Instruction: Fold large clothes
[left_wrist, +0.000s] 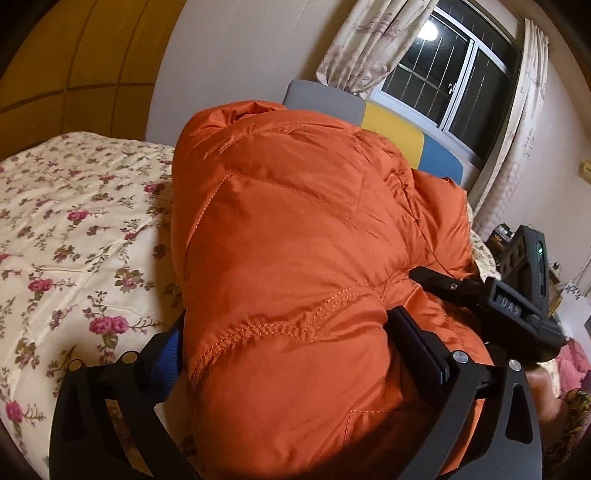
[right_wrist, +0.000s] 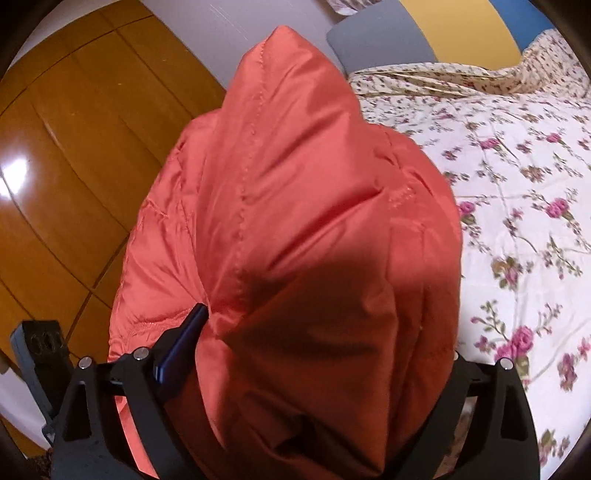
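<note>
A: Puffy orange quilted down jacket (left_wrist: 295, 240) bunched on the floral-quilted bed (left_wrist: 74, 221), between both sets of jaws: left gripper (left_wrist: 288, 354), right gripper (right_wrist: 314, 354), wide apart, pads touching, whether clamped, cannot tell.

B: Risk: slick fill springs back, fold unrolls toward the near edge.

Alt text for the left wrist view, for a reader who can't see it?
A puffy orange jacket fills the frame, bunched between the wide-set fingers of the left tool above a floral bedspread. The right tool reaches in beside it; a curtained window is behind.
</note>
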